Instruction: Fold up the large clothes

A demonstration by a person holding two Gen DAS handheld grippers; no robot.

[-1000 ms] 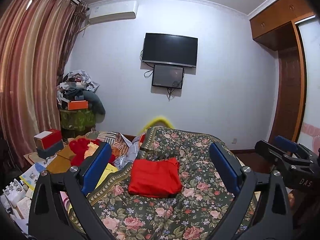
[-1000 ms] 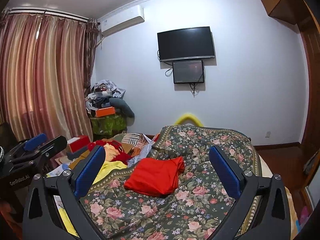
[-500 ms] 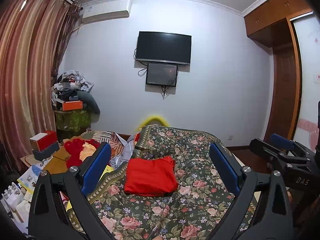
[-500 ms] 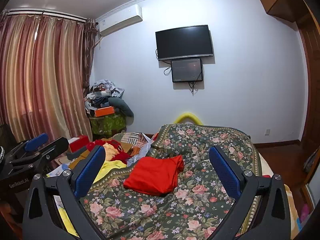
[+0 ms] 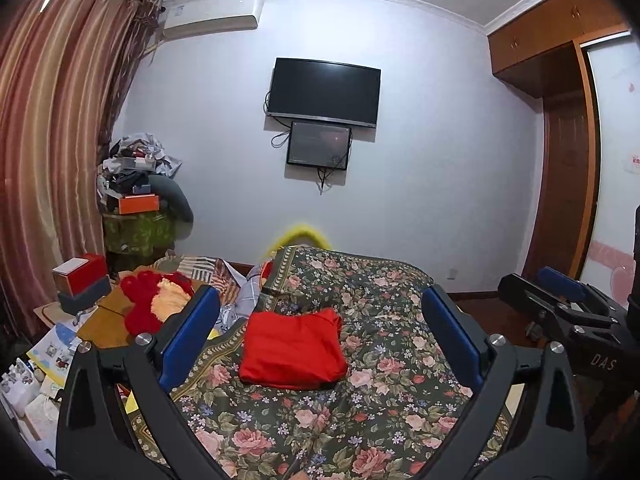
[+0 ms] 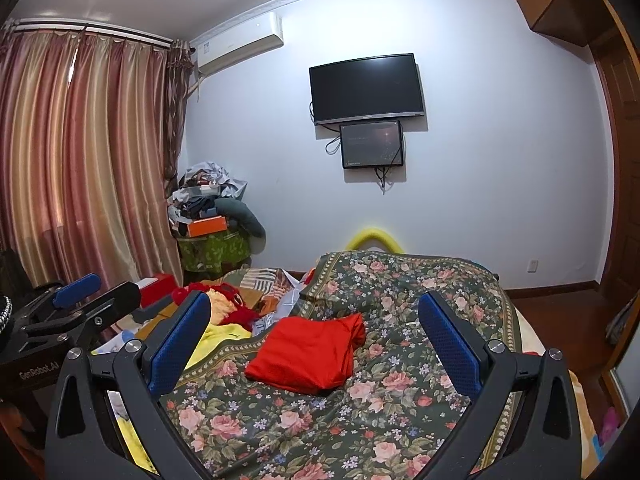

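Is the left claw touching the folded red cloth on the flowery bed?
Apart. In the left wrist view the left claw is open and held above the bed, with flowery bedspread showing between its blue pads and the folded red cloth.

Both tongs are held level and side by side, empty. The left tongs [image 5: 320, 320] gape wide; the right tongs [image 6: 316, 320] gape equally wide.

White letters "DAS" stand on the black body of the right hand-held gripper [image 5: 560, 300], seen from the left wrist. "GenRobot.AI" is printed on the black body of the left hand-held gripper [image 6: 96, 292], seen from the right wrist. Other markings are illegible.
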